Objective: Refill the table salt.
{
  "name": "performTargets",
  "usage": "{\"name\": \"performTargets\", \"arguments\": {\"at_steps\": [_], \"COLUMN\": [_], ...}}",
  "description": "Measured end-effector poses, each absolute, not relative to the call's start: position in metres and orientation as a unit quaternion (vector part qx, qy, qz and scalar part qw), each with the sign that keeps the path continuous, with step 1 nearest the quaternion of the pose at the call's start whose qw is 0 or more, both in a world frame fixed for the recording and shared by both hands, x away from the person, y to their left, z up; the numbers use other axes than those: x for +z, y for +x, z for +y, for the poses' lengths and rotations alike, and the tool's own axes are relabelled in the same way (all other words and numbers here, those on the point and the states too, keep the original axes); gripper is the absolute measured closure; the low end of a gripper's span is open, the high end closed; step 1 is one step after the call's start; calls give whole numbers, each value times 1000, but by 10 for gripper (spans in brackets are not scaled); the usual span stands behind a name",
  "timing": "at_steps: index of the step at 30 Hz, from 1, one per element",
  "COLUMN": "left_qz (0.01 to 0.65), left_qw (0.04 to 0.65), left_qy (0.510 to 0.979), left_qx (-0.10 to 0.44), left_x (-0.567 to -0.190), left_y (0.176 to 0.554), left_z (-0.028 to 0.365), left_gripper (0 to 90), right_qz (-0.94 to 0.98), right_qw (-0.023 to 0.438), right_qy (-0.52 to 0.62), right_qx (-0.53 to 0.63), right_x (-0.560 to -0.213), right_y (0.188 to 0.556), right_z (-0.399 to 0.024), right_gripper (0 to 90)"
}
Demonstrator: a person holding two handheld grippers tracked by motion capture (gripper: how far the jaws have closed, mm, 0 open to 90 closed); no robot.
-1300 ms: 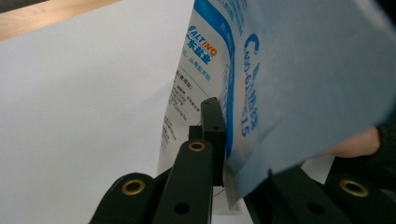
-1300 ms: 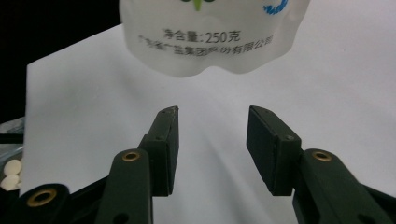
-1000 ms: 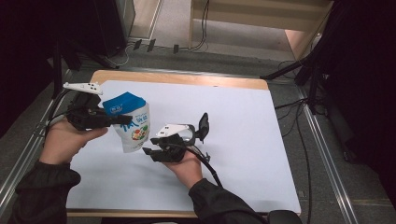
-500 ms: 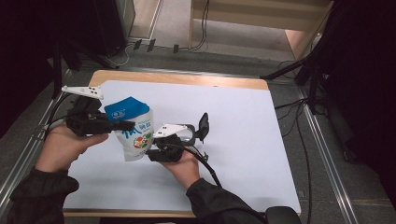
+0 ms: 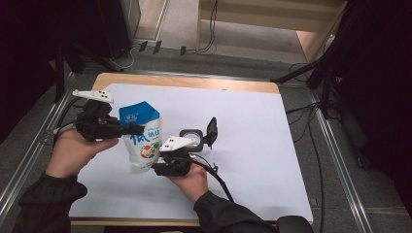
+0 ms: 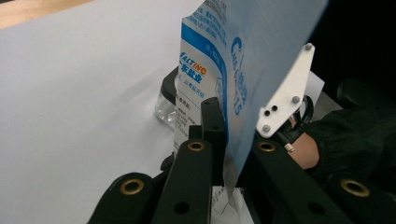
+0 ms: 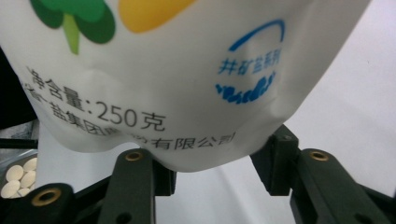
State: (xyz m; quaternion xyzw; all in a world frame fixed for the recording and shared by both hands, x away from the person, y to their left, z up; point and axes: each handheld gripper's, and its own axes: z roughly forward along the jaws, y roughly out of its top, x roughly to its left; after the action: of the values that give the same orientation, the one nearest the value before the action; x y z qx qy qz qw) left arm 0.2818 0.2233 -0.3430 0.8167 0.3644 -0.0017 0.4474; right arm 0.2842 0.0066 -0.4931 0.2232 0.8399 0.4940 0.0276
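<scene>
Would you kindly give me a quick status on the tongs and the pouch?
Left tongs shut on pouch edge. Right tongs at pouch bottom, just opening. Open jar close behind.

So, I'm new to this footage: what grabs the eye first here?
The blue-and-white pouch held up over the white table, left of centre. The left gripper pinches its upper edge; the right gripper cradles its bottom. Beside them sits a small clear jar with its black lid flipped open.
</scene>
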Motion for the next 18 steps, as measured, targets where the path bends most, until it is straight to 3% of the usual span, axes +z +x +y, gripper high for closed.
{"name": "performTargets", "arguments": {"at_steps": [7,18], "left_qz": [361,354], "left_qw": [453,450], "left_qy": [815,820], "left_qx": [-13,-9], "left_x": [-347,-352], "left_y": [287,295], "left_z": [218,200], "left_gripper": [900,900], "right_qz": [841,841], "right_qw": [49,38], "right_qy": [216,212], "right_qx": [493,496], "right_x": [-494,-498], "right_y": [281,272], "right_z": [-2,-7], "right_gripper": [539,553]}}
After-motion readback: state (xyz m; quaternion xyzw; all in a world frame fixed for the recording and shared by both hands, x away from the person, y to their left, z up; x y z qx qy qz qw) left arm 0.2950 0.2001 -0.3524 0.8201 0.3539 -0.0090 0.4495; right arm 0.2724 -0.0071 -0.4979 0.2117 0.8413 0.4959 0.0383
